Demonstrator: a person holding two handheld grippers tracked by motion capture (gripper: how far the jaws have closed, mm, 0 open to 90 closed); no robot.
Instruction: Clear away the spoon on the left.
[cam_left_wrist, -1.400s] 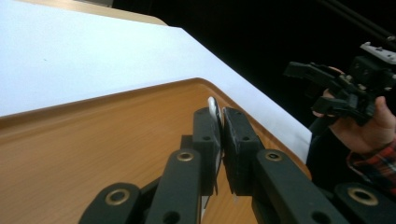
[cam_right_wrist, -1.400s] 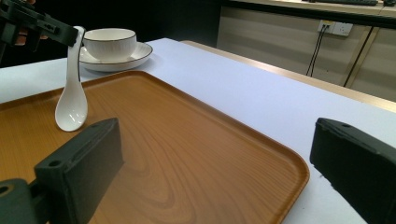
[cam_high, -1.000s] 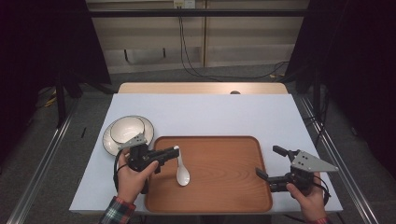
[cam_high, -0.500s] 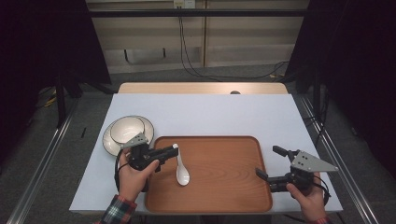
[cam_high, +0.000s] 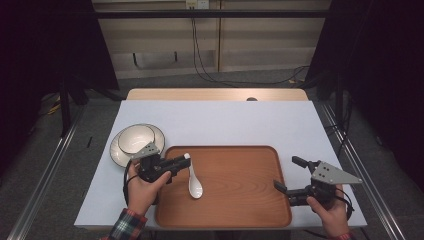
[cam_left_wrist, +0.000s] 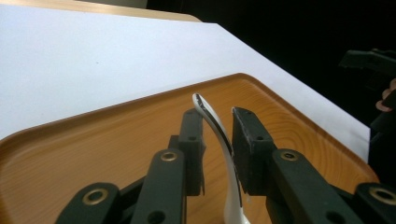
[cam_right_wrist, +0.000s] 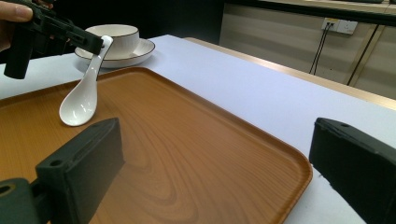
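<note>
A white ceramic spoon lies on the left part of a wooden tray, its handle rising toward the tray's left rim. My left gripper points right, with one jaw on each side of the handle tip. In the left gripper view the spoon handle stands between the jaws, close against the right one, and a thin slit of tray shows beside the left one. The spoon bowl rests on the tray. My right gripper hovers wide open at the tray's right edge, holding nothing.
A white bowl sits on a white plate left of the tray, just behind my left gripper; the right gripper view shows this bowl too. A white sheet covers the table, bare beyond the tray.
My left gripper has crept slightly toward the spoon's handle tip. The spoon and my right gripper have kept their places.
</note>
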